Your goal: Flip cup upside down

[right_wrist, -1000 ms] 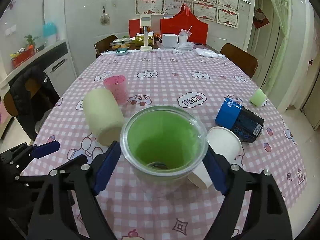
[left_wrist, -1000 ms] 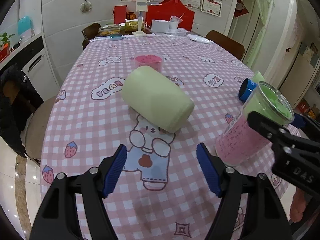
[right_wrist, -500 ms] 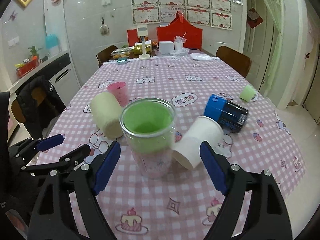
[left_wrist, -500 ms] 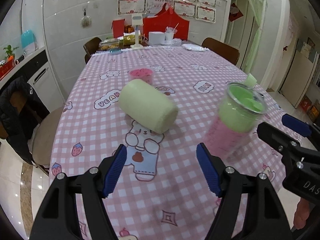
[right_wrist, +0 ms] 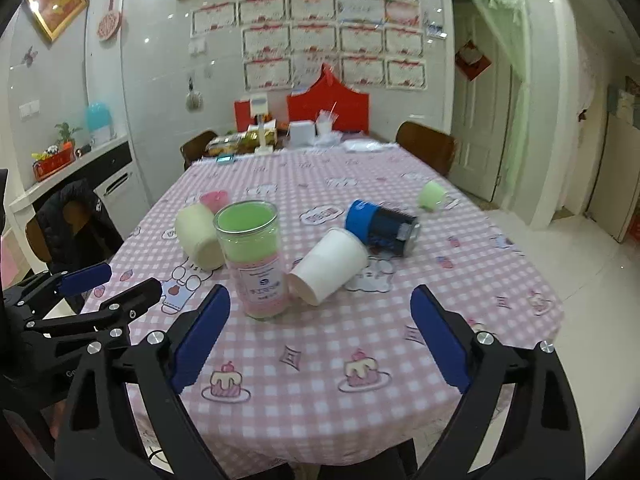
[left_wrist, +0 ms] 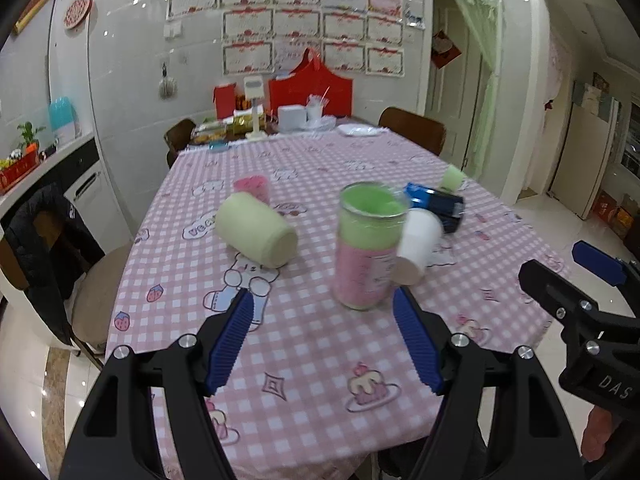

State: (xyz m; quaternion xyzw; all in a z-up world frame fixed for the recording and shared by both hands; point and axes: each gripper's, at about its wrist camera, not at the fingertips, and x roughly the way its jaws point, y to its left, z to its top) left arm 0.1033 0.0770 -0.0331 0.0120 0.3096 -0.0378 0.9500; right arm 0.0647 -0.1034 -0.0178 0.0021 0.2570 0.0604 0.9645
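Note:
A clear cup with a green upper part and pink lower part stands on the pink checked tablecloth, green face up; it also shows in the right wrist view. My left gripper is open and empty, in front of and apart from the cup. My right gripper is open and empty, pulled back near the table's front edge; it shows at the right of the left wrist view.
A pale green cup lies on its side left of the clear cup. A white paper cup and a blue can lie on their sides to its right. A small pink cup and small green cup sit farther back. Chairs flank the table.
The right gripper has let go of the clear cup, leaving it standing on the table. Both grippers have pulled back and up from the table.

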